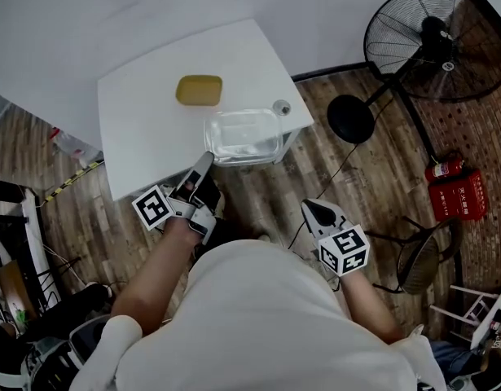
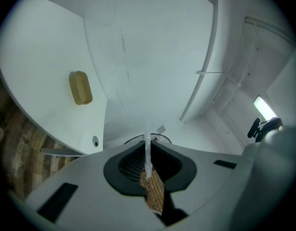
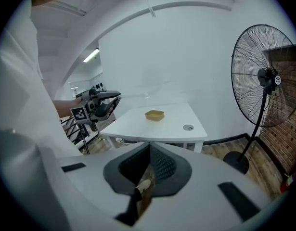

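Note:
My left gripper (image 1: 206, 161) is shut on the near wall of a clear plastic container (image 1: 243, 135), which it holds at the white table's (image 1: 144, 129) near edge. In the left gripper view the thin clear wall (image 2: 148, 150) stands pinched between the jaws of the left gripper (image 2: 148, 146). A yellow block (image 1: 199, 90) lies on the table beyond the container, and it also shows as the yellow block (image 2: 81, 87) and the yellow block (image 3: 154, 115). My right gripper (image 1: 314, 208) hangs over the wooden floor, off the table's right side. It (image 3: 149, 148) is shut with nothing in it.
A round grommet (image 1: 281, 107) sits near the table's right corner. A black standing fan (image 1: 433, 43) is on the right, with its base (image 1: 350, 118) near the table. A red box with an extinguisher (image 1: 455, 187) and a chair (image 1: 421, 259) stand further right. Cables and stands crowd the left.

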Demonstrator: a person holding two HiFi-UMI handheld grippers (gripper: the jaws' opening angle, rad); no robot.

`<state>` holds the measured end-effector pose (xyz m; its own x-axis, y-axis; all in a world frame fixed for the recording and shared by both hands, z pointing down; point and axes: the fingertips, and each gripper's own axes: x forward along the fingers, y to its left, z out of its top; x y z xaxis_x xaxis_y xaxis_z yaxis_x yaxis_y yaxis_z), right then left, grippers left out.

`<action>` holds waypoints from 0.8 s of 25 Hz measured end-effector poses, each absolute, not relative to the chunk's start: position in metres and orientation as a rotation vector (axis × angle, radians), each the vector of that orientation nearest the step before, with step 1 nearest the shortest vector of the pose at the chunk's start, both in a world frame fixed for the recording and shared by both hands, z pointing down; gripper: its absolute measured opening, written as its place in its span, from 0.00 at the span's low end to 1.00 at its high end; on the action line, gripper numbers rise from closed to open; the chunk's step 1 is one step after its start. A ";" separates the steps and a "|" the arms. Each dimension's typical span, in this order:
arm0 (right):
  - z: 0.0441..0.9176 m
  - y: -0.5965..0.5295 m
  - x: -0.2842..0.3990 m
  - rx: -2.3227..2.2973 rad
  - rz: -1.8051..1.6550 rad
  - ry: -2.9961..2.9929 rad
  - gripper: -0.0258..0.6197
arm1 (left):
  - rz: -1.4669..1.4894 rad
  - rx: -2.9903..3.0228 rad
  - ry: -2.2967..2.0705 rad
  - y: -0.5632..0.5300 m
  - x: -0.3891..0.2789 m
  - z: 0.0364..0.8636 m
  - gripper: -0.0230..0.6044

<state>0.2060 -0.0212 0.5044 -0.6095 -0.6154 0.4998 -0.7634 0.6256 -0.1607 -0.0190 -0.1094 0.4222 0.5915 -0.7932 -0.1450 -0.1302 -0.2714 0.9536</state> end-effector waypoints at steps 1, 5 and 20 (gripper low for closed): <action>0.504 -0.019 0.206 1.093 0.504 -2.454 0.05 | -0.780 1.754 -0.761 -0.107 -0.018 0.422 0.11; 0.504 -0.016 0.206 1.086 0.492 -2.460 0.05 | -0.786 1.756 -0.765 -0.102 -0.018 0.421 0.11; 0.500 -0.015 0.203 1.093 0.472 -2.474 0.05 | -0.784 1.761 -0.764 -0.102 -0.018 0.418 0.11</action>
<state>0.2034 -0.0155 0.4998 -0.6176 -0.6235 0.4794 -0.7562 0.6383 -0.1440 -0.0176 -0.1019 0.4178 0.5870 -0.7950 -0.1531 -0.1321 -0.2806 0.9507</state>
